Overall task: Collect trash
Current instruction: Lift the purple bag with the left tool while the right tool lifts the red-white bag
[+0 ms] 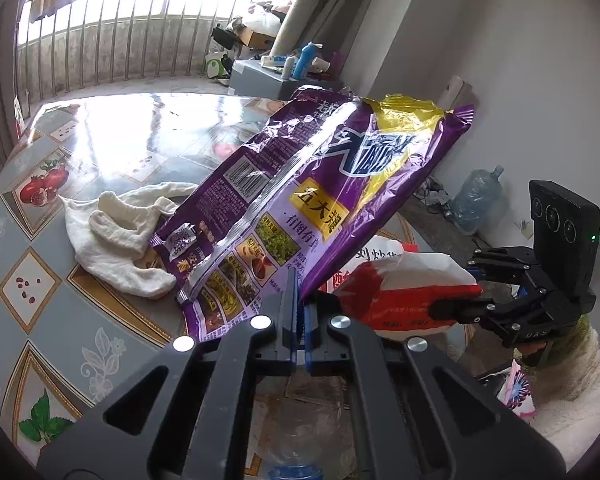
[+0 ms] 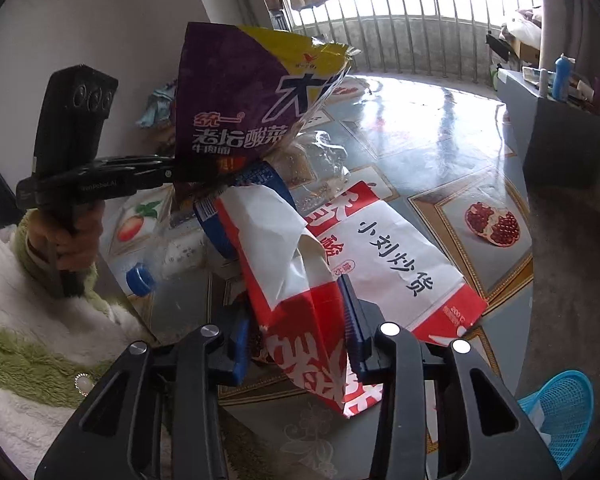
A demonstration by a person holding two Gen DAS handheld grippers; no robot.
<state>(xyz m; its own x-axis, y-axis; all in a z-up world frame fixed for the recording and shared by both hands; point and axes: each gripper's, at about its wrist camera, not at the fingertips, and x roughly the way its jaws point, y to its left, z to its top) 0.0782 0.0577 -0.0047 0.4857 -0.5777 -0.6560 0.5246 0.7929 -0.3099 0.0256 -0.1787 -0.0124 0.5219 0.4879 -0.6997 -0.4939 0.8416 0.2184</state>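
A purple and yellow noodle wrapper [image 1: 300,184] stands tilted up off the table, its lower edge pinched between the pads of my left gripper [image 1: 298,292], which is shut on it. In the right wrist view that gripper [image 2: 175,174] holds the wrapper [image 2: 236,112] from the left. A crumpled red and white paper bag [image 2: 300,280] sits between the fingers of my right gripper [image 2: 296,332], which is closed on its folded end. The left wrist view shows this bag [image 1: 396,280] just right of the wrapper, with one finger [image 1: 460,308] across it.
A white cloth [image 1: 112,236] lies on the fruit-patterned table [image 1: 40,280]. An empty plastic bottle with a blue cap [image 2: 140,278] lies near the table's edge. A blue mesh basket [image 2: 560,412] stands on the floor at the right, a grey cabinet [image 2: 556,136] beyond.
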